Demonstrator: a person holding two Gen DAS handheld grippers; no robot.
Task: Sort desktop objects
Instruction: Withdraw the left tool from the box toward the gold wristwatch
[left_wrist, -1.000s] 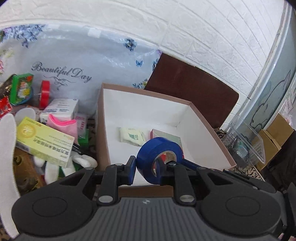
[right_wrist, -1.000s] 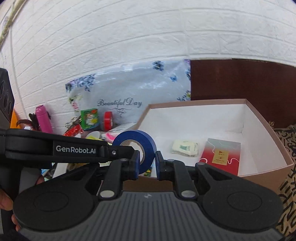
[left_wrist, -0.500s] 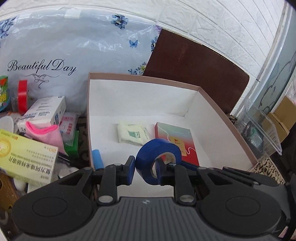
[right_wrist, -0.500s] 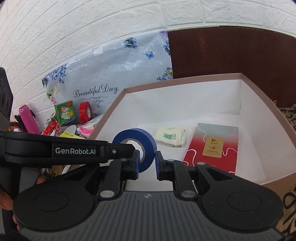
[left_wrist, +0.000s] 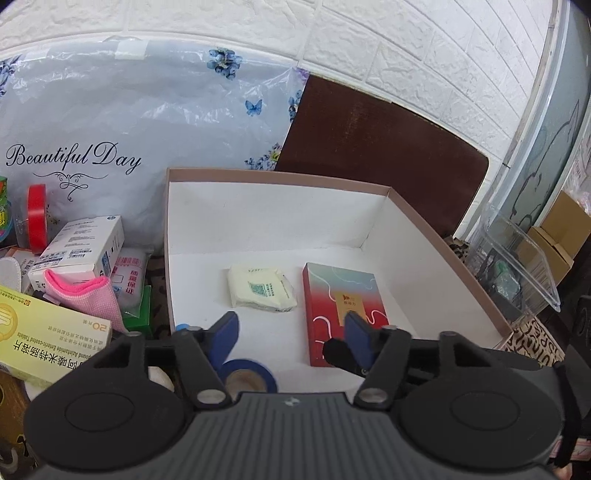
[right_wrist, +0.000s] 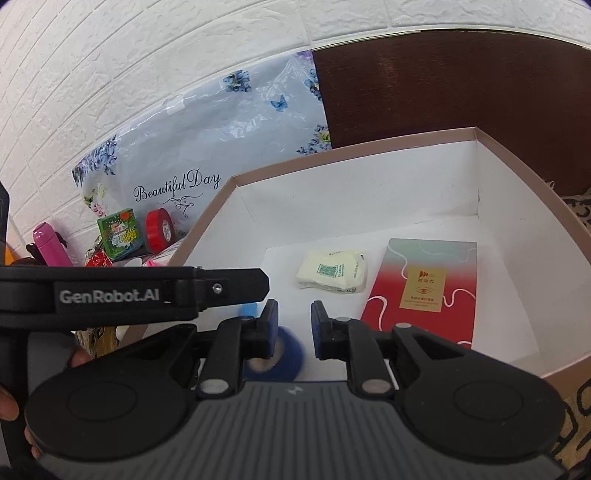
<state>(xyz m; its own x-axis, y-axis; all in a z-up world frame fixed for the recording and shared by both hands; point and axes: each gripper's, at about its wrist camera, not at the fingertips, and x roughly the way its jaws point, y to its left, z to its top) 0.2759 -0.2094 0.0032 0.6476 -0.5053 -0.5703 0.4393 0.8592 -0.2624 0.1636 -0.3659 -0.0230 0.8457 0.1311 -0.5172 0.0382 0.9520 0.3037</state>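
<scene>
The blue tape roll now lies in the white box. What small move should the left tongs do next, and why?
Probably draw the left tongs back out of the white cardboard box: their jaws are opening, empty, with the blue tape roll lying released below.

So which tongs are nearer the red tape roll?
Left. Both tongs hang over the white box, jaws opening, nothing gripped; the left tongs sit on the side of the red tape roll, the right tongs farther across the box.
</scene>
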